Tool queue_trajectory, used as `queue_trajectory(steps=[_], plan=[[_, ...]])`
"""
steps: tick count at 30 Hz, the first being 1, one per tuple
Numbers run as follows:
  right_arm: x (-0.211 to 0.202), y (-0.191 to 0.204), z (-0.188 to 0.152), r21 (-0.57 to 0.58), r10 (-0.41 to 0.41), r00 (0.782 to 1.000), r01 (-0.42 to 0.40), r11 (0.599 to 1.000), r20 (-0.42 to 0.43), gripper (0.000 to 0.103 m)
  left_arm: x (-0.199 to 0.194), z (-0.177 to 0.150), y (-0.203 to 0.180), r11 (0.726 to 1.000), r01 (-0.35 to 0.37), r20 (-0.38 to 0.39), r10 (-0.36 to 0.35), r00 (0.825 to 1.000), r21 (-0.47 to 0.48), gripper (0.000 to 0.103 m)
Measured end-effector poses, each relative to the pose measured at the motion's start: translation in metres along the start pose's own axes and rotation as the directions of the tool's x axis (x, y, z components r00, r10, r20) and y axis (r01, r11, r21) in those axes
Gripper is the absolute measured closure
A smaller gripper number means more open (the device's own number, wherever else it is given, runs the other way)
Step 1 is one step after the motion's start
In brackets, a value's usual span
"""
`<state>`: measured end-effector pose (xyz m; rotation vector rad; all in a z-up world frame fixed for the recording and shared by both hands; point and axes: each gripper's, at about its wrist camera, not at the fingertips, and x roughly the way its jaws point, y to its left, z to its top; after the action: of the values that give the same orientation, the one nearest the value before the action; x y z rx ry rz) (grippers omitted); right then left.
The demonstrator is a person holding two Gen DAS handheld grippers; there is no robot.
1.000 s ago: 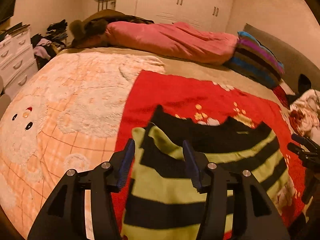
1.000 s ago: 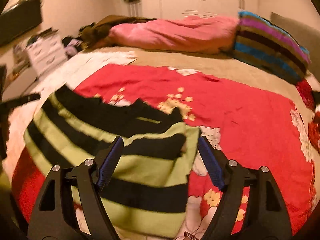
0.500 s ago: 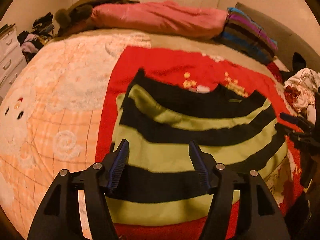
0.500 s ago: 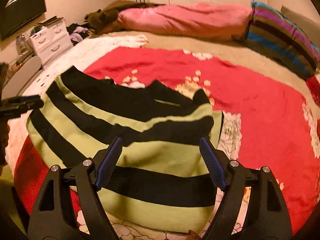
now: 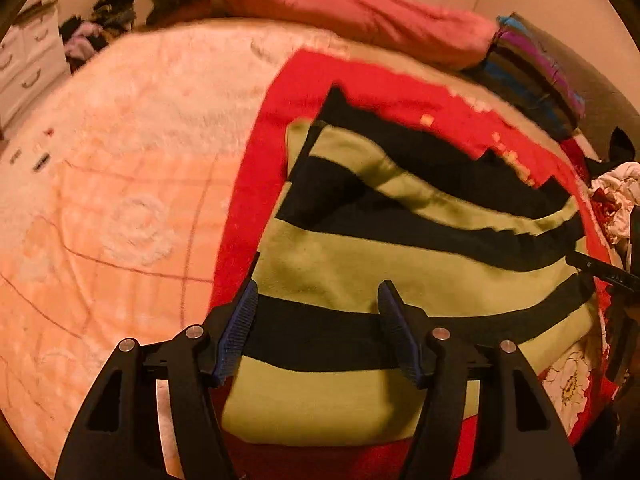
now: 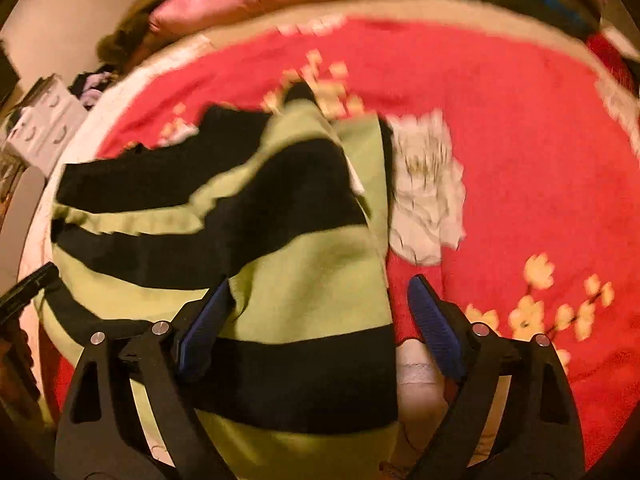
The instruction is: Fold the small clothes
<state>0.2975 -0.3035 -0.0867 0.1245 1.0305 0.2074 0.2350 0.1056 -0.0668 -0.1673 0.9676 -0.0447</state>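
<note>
From my left wrist view, the striped sweater [image 5: 360, 272] lies flat on the red blanket [image 5: 256, 168] — neckline away, stripes crosswise, left tongs [image 5: 316, 296] spread wide over its hem. From my right wrist view, the right tongs [image 6: 320, 292] gape empty over its right edge — long axis running away from me.

A home bedroom: blanket-covered bed [image 5: 132, 168], pink duvet [image 5: 360, 12], striped pillow [image 5: 532, 76], white drawers [image 5: 24, 64].

A green-and-black striped top [image 5: 400, 248] lies spread across the centre and lower right of the left view, and in the right view [image 6: 248, 248] it fills the left half, its right edge folded inward.
</note>
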Motion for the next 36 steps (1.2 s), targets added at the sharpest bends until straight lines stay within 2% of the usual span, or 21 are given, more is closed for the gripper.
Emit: queue_trajectory(steps=[2, 6, 9, 11, 14, 16, 18, 19, 20, 21, 22, 24, 27, 28, 30, 32, 34, 35, 36], plan=[[-0.022, 0.008, 0.002, -0.071, -0.006, 0.996, 0.012, 0.997, 0.086, 0.022, -0.016, 0.004, -0.004, 1.0, -0.013, 0.052, 0.012, 0.999, 0.028, 0.041], [-0.042, 0.01, 0.017, -0.122, -0.01, 0.986, 0.03, 0.992, 0.166, 0.022, -0.026, 0.026, -0.014, 0.998, -0.018, 0.097, 0.012, 0.995, 0.066, 0.034], [-0.036, 0.009, 0.038, -0.139, -0.032, 0.987, 0.054, 0.989, 0.156, 0.022, -0.019, 0.048, -0.026, 0.994, -0.015, 0.095, 0.005, 0.995, 0.112, 0.034], [-0.025, 0.01, 0.053, -0.154, -0.037, 0.99, 0.058, 0.986, 0.134, 0.022, -0.004, 0.064, -0.032, 0.99, -0.018, 0.062, 0.01, 0.998, 0.14, 0.027], [-0.01, 0.003, 0.072, -0.106, -0.024, 0.994, 0.036, 0.994, 0.108, 0.022, 0.023, 0.084, -0.04, 0.984, -0.049, 0.035, 0.043, 0.998, 0.172, 0.027], [-0.001, -0.001, 0.079, -0.066, -0.015, 0.995, 0.021, 0.998, 0.095, 0.024, 0.04, 0.091, -0.045, 0.977, -0.068, 0.02, 0.066, 0.998, 0.204, 0.025], [0.011, -0.005, 0.084, -0.036, -0.011, 0.997, 0.014, 0.999, 0.074, 0.032, 0.051, 0.093, -0.048, 0.972, -0.069, 0.006, 0.069, 0.998, 0.224, 0.021], [0.019, -0.006, 0.086, -0.029, -0.007, 0.999, 0.009, 1.0, 0.053, 0.037, 0.056, 0.092, -0.051, 0.969, -0.063, -0.006, 0.066, 0.998, 0.24, 0.028], [0.024, -0.006, 0.086, -0.031, -0.004, 0.999, 0.005, 1.0, 0.036, 0.054, 0.061, 0.09, -0.055, 0.961, -0.083, -0.013, 0.09, 0.996, 0.264, 0.06], [0.031, -0.006, 0.086, -0.035, 0.007, 1.0, -0.007, 0.999, 0.011, 0.078, 0.062, 0.089, -0.055, 0.958, -0.086, -0.018, 0.094, 0.995, 0.273, 0.082], [0.033, -0.006, 0.084, -0.036, 0.022, 1.0, -0.022, 0.999, -0.001, 0.089, 0.058, 0.089, -0.054, 0.963, -0.055, -0.006, 0.059, 0.998, 0.265, 0.09], [0.029, -0.009, 0.08, -0.016, 0.062, 0.998, -0.062, 0.998, 0.03, 0.092, 0.036, 0.094, -0.044, 0.977, 0.003, 0.068, -0.018, 0.998, 0.211, 0.093], [0.016, -0.018, 0.076, 0.049, 0.064, 0.991, -0.07, 0.996, 0.12, 0.093, 0.017, 0.105, -0.023, 0.992, 0.103, 0.134, -0.112, 0.985, 0.072, 0.093], [0.017, -0.02, 0.075, 0.068, 0.051, 0.99, -0.06, 0.996, 0.131, 0.092, 0.021, 0.107, -0.018, 0.991, 0.128, 0.123, -0.131, 0.984, 0.029, 0.093], [0.027, -0.02, 0.075, 0.072, 0.001, 0.994, -0.009, 0.997, 0.107, 0.085, 0.039, 0.106, -0.02, 0.997, 0.066, 0.074, -0.068, 0.995, 0.033, 0.084], [0.04, -0.017, 0.074, 0.059, -0.057, 0.996, 0.053, 0.997, 0.066, 0.075, 0.065, 0.098, -0.022, 0.999, -0.008, -0.004, 0.009, 1.0, 0.042, 0.062], [0.037, -0.015, 0.073, 0.039, -0.081, 0.994, 0.078, 0.996, 0.076, 0.065, 0.066, 0.091, -0.012, 1.0, -0.001, -0.006, 0.001, 1.0, -0.012, 0.052], [0.028, -0.013, 0.071, 0.022, -0.103, 0.989, 0.102, 0.995, 0.102, 0.057, 0.063, 0.089, -0.007, 0.999, 0.003, 0.006, -0.002, 1.0, -0.04, 0.041], [0.016, -0.009, 0.068, -0.003, -0.119, 0.982, 0.121, 0.993, 0.144, 0.05, 0.056, 0.086, -0.001, 0.997, -0.002, 0.024, 0.003, 1.0, -0.071, 0.036]])
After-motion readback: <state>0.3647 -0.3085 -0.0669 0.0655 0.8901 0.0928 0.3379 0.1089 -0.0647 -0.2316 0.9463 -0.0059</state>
